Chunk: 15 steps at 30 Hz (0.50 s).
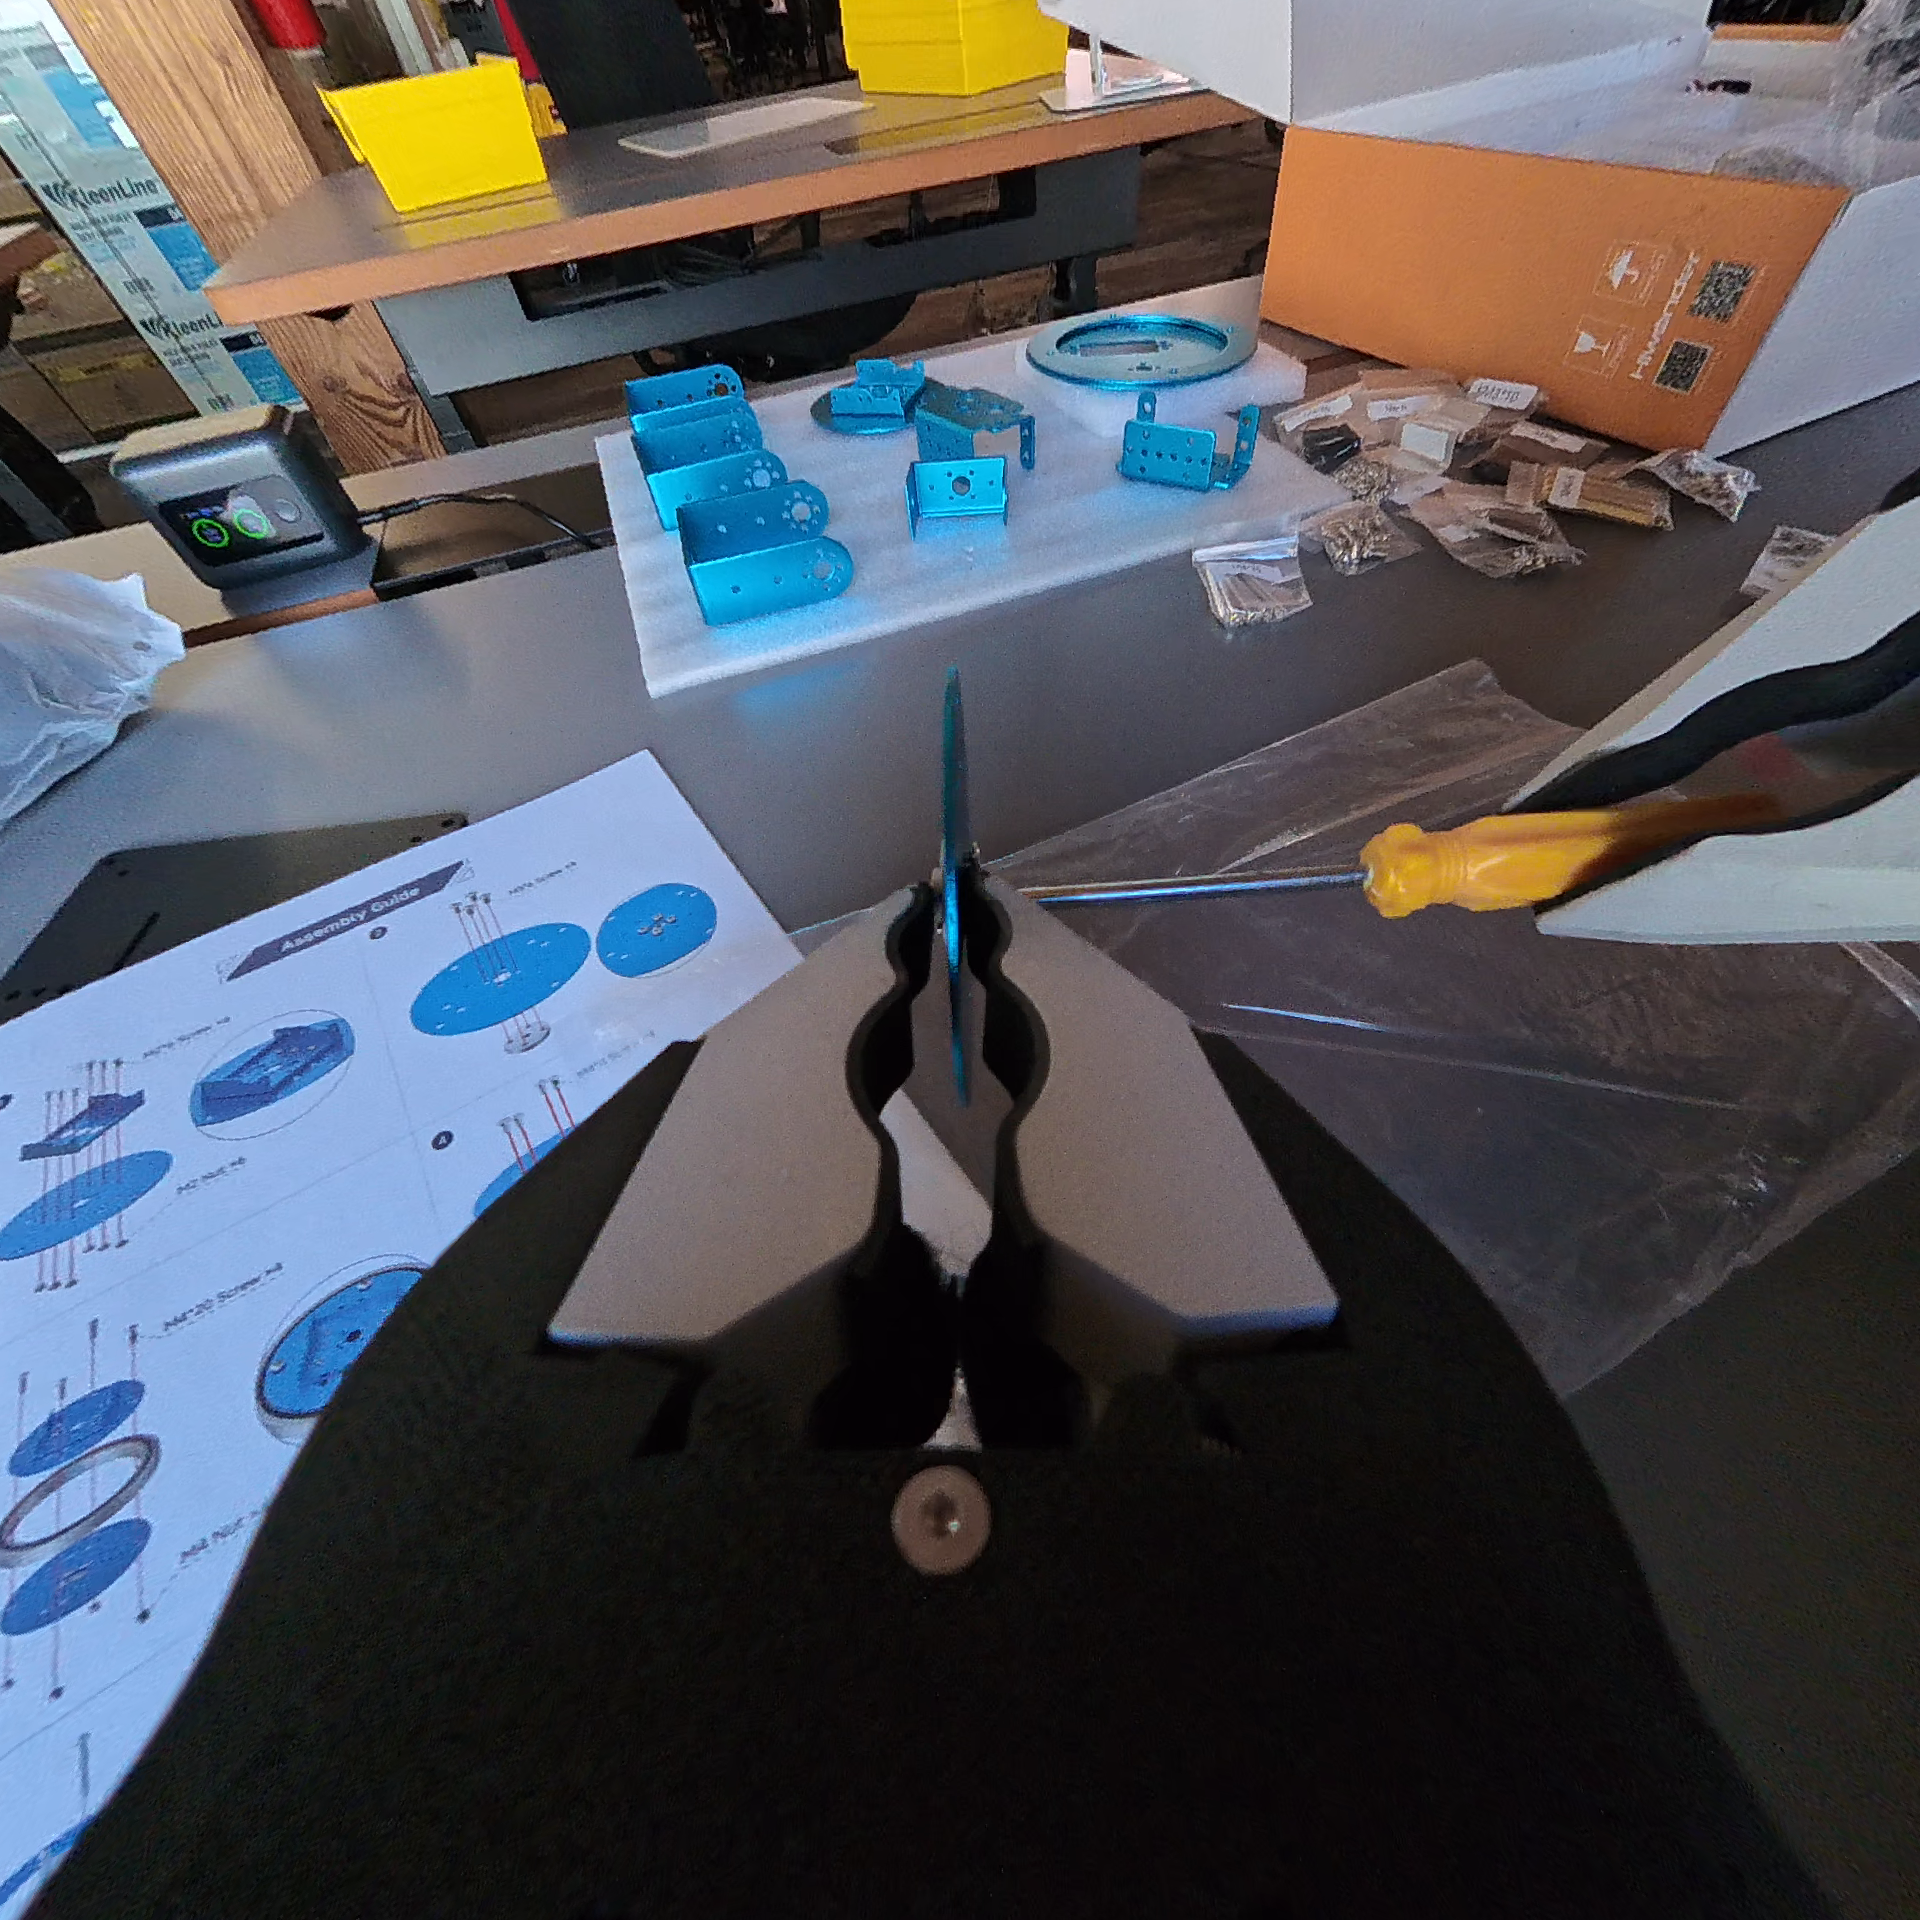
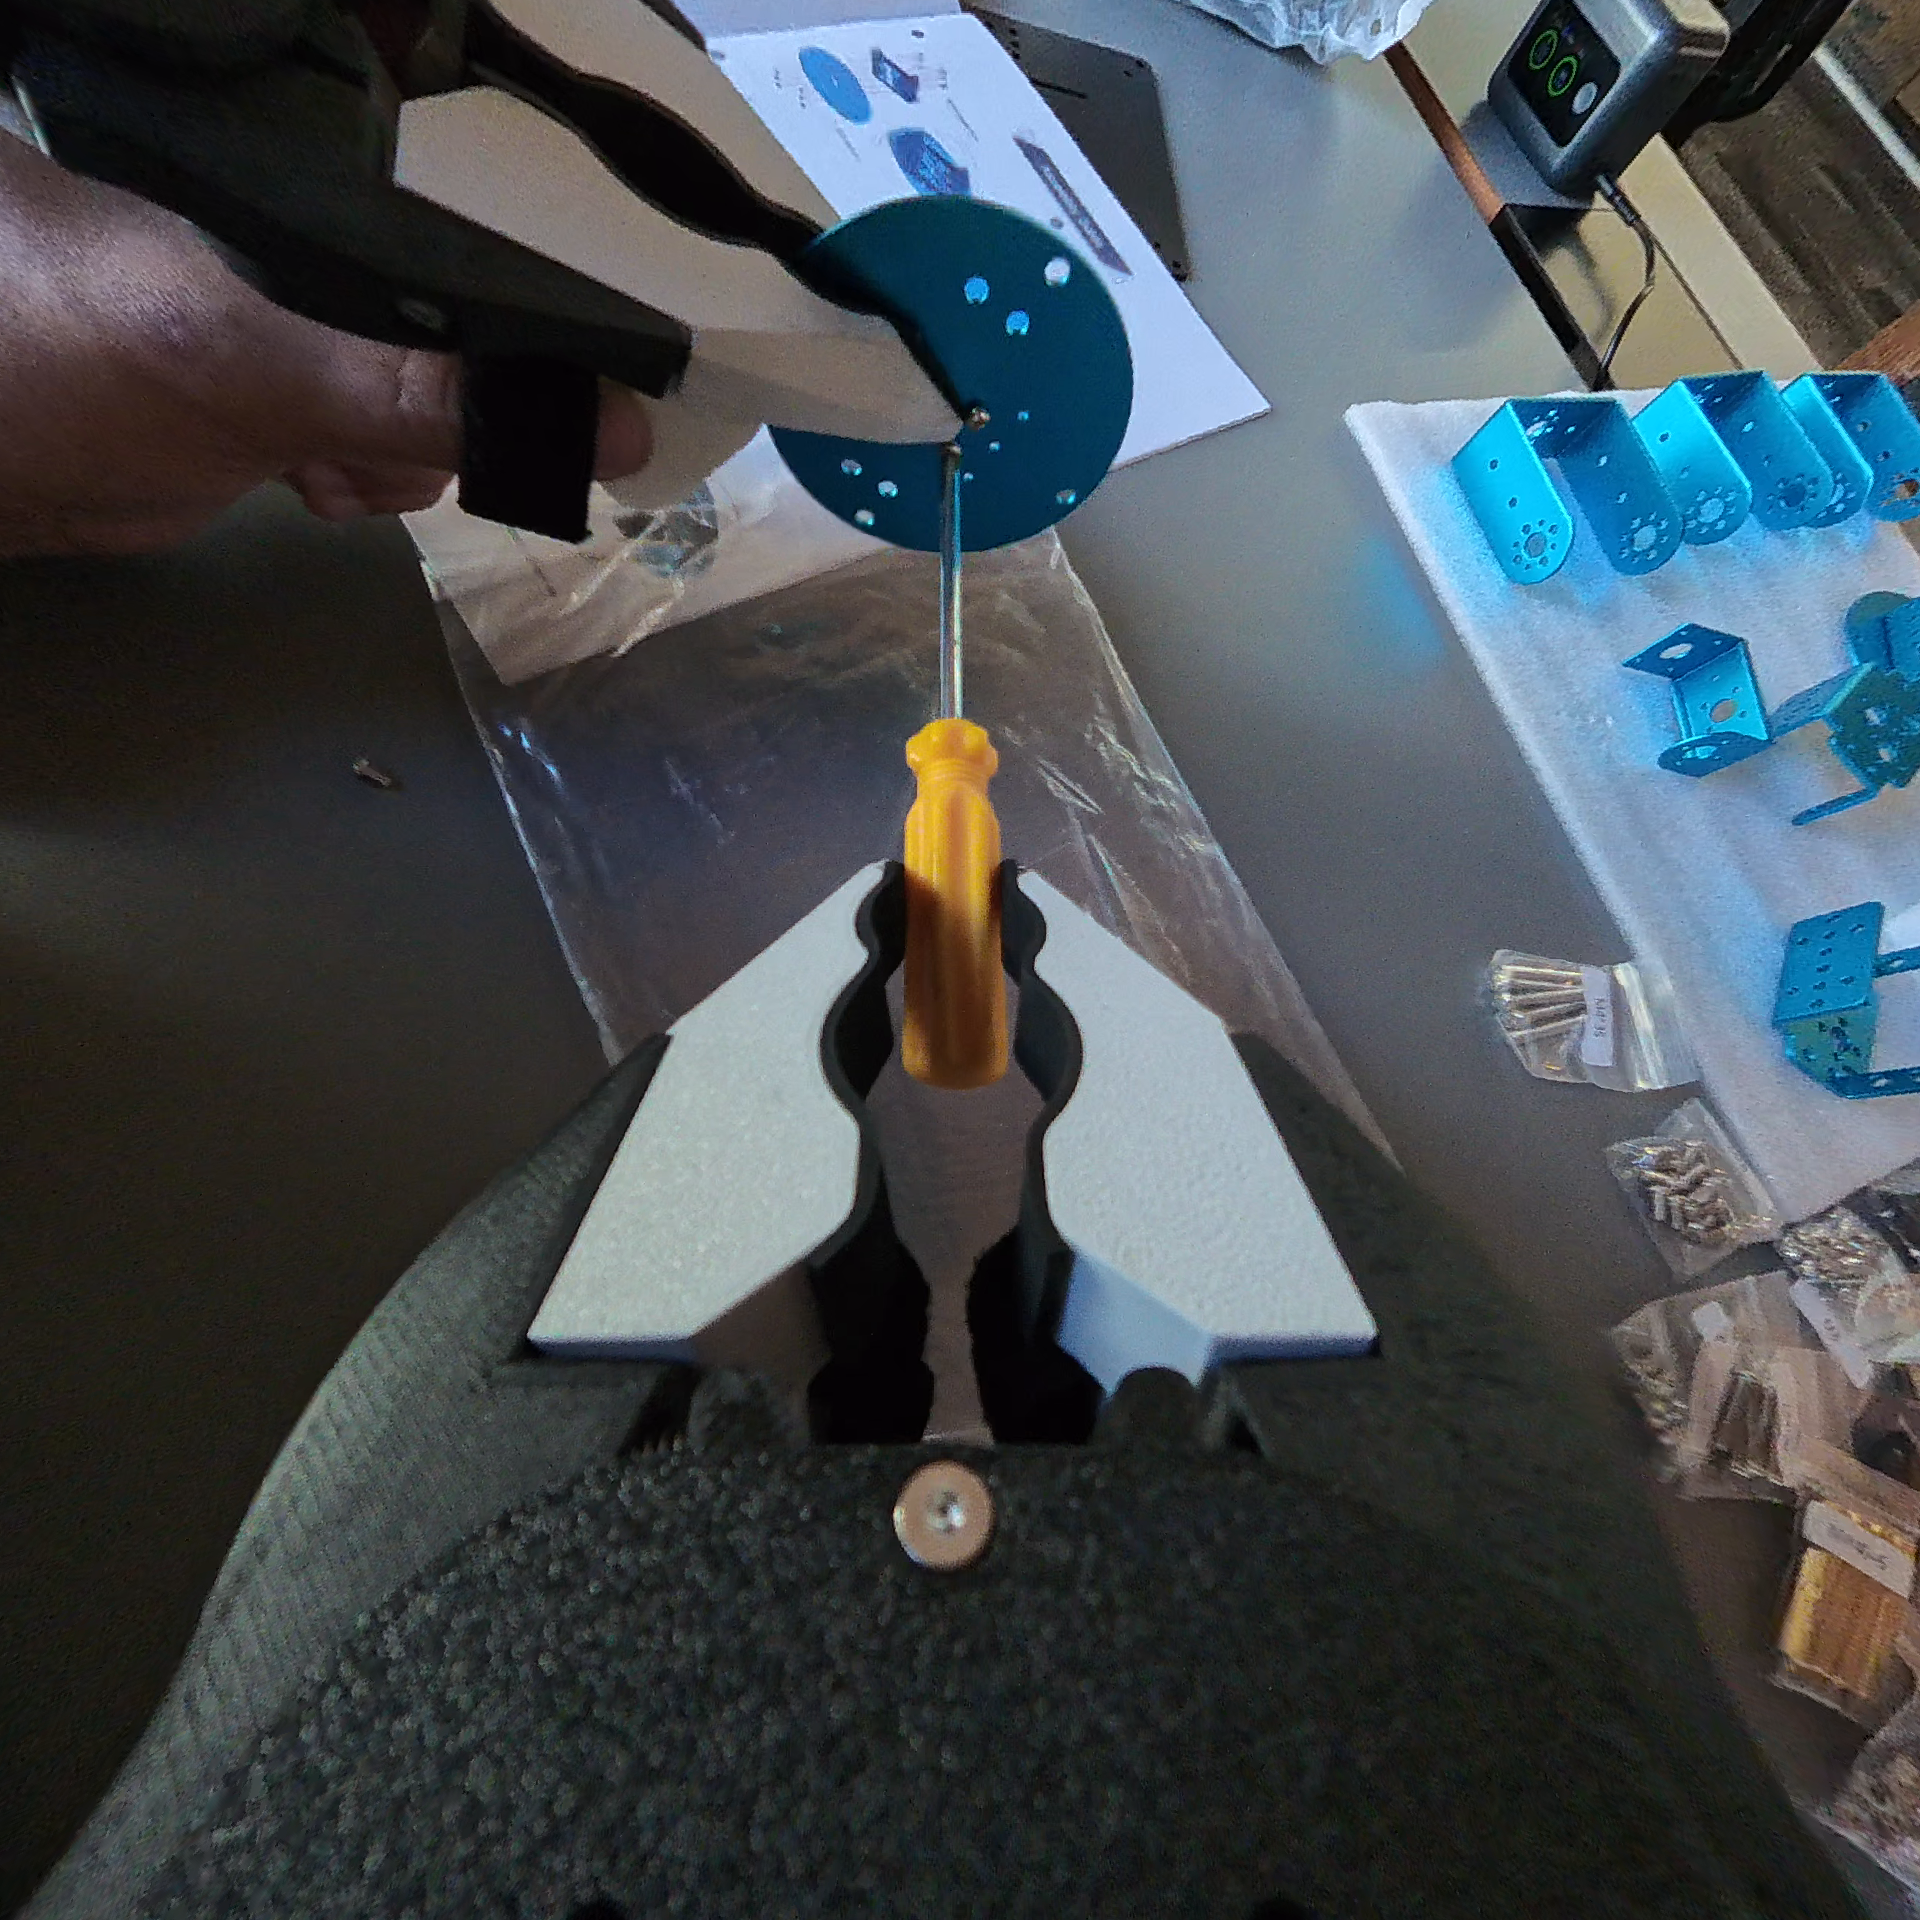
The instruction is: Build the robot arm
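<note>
My left gripper [image 1: 954, 894] is shut on a round blue metal disc [image 1: 953, 790] with several holes, held edge-on above the table. The disc also shows face-on in the right wrist view [image 2: 997, 353], gripped by the left gripper [image 2: 935, 405], which a hand holds. My right gripper [image 2: 951, 883] is shut on the orange handle of a screwdriver [image 2: 951, 935]. Its shaft points at the disc and its tip meets a small screw near the disc's middle. The screwdriver also shows in the left wrist view [image 1: 1455, 873], coming in from the right.
A white foam sheet [image 1: 1039, 582] carries several blue brackets [image 1: 748, 509] and a blue ring [image 1: 1141, 348]. Small bags of screws [image 1: 1455, 488] lie by an orange box [image 1: 1538, 270]. An assembly sheet [image 1: 260, 1091], a clear plastic bag [image 1: 1455, 1039] and a loose screw [image 2: 374, 772] lie on the grey table. Spacing between my two grippers at the tips: around 11 cm.
</note>
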Each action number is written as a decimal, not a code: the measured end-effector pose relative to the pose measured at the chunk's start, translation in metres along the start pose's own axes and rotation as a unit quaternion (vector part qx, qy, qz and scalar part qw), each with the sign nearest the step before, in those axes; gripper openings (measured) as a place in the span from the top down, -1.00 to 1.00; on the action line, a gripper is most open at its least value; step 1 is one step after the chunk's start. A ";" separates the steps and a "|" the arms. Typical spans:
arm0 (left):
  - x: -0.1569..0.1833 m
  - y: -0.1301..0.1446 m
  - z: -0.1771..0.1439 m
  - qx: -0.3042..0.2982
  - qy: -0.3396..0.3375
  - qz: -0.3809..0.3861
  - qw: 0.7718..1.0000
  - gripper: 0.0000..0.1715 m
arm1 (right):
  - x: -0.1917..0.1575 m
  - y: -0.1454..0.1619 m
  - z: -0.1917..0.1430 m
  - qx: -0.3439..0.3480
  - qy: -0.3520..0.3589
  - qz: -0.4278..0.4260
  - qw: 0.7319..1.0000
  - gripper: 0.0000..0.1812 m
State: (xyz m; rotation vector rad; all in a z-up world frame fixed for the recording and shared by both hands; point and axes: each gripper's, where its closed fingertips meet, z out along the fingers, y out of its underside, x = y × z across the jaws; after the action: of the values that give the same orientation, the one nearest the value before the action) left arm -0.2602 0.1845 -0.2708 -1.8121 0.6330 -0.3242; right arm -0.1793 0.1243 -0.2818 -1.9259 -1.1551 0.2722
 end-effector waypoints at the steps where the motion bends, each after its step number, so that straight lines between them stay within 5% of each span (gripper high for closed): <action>1: 0.000 -0.001 -0.001 0.004 0.000 0.003 1.000 0.94 | -0.001 0.000 0.000 0.002 -0.013 0.015 1.000 0.81; 4: 0.000 -0.010 -0.006 0.028 0.000 0.018 0.999 0.94 | -0.007 0.001 0.001 0.017 -0.089 0.106 0.990 0.82; 7: 0.002 -0.026 -0.017 0.078 -0.002 0.040 0.996 0.93 | -0.018 -0.005 -0.004 0.052 -0.231 0.256 0.937 0.82; 10: 0.006 -0.048 -0.033 0.144 -0.005 0.080 0.986 0.93 | -0.025 -0.020 -0.020 0.093 -0.394 0.403 0.821 0.82; 14: 0.015 -0.080 -0.069 0.268 0.014 0.110 0.957 0.94 | -0.028 -0.048 -0.058 0.140 -0.605 0.526 0.581 0.82; 15: 0.015 -0.081 -0.071 0.270 0.018 0.110 0.956 0.94 | -0.033 -0.047 -0.056 0.133 -0.608 0.523 0.582 0.82</action>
State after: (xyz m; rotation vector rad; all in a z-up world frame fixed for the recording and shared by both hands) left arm -0.2634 0.1378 -0.1730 -1.2032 0.6871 -0.3404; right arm -0.1951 0.0761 -0.2197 -1.7673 -0.3439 2.5445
